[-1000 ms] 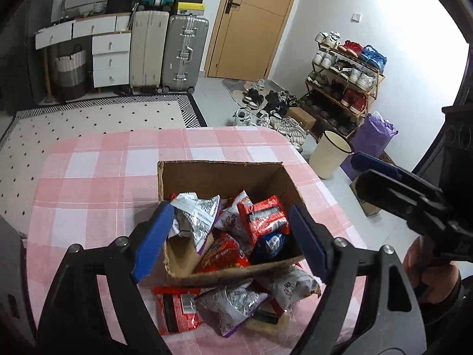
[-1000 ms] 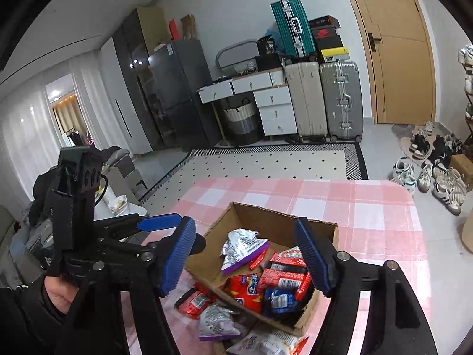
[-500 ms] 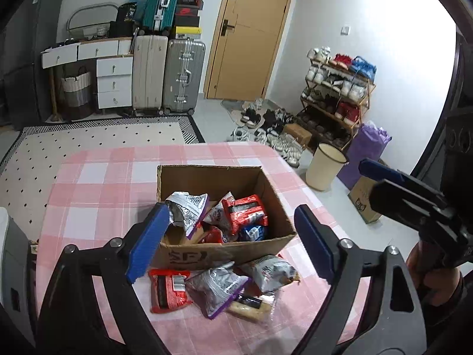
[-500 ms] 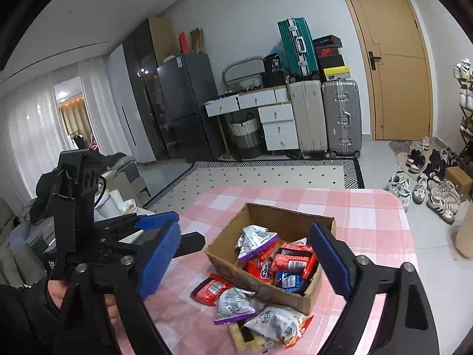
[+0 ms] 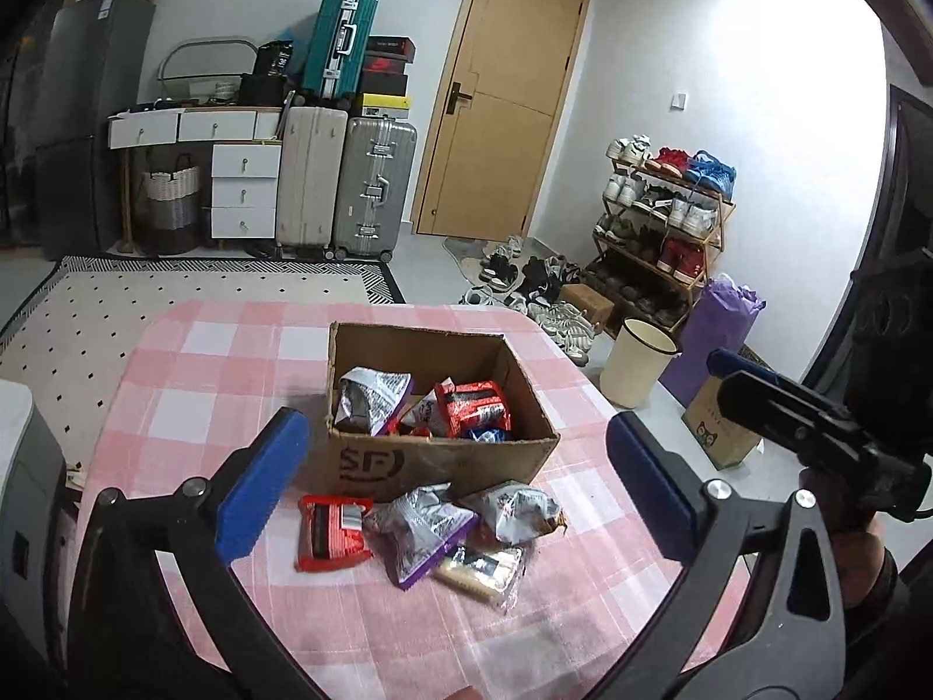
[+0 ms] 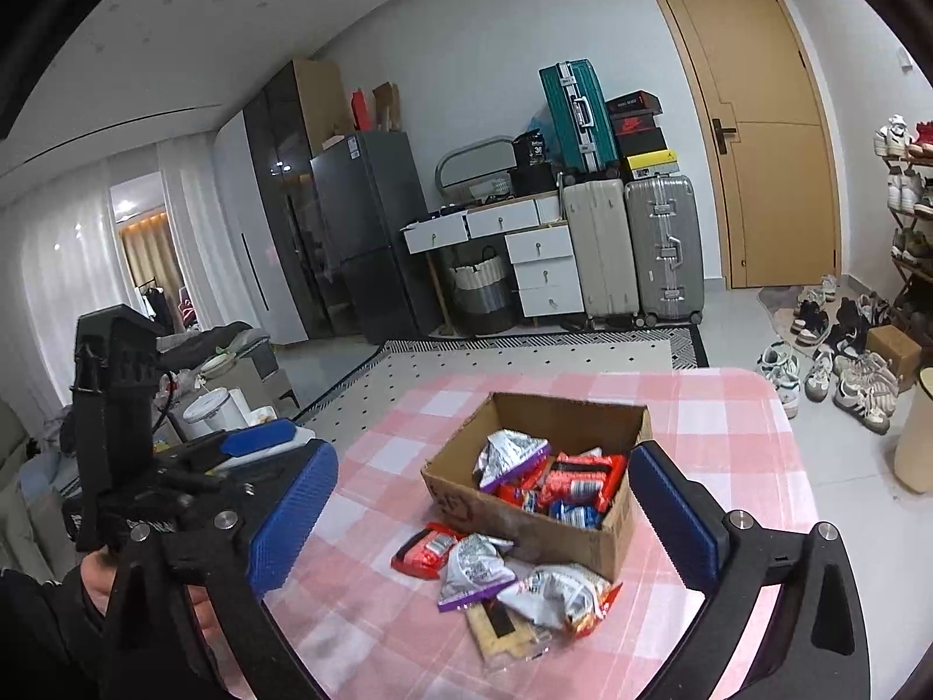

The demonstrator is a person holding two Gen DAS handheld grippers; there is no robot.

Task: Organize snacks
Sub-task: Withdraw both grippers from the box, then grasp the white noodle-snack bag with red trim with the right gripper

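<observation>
Left wrist view: the left gripper hangs over the pink checked tablecloth, jaws wide apart and empty. The brown cardboard box has snack packets inside, and a red foil packet lies just in front of it.

Right wrist view: the right gripper is spread wide too, nothing in it. A silver-and-purple packet sits beside the box.

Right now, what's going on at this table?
A person holds a hand-held gripper in each hand above a pink checked table, sorting snacks into a cardboard box. The left hand-held gripper and the right hand-held gripper are both open and empty. Several packets already lie in the box; a red packet, two silver packets and a cracker pack lie on the cloth in front of it.
</observation>
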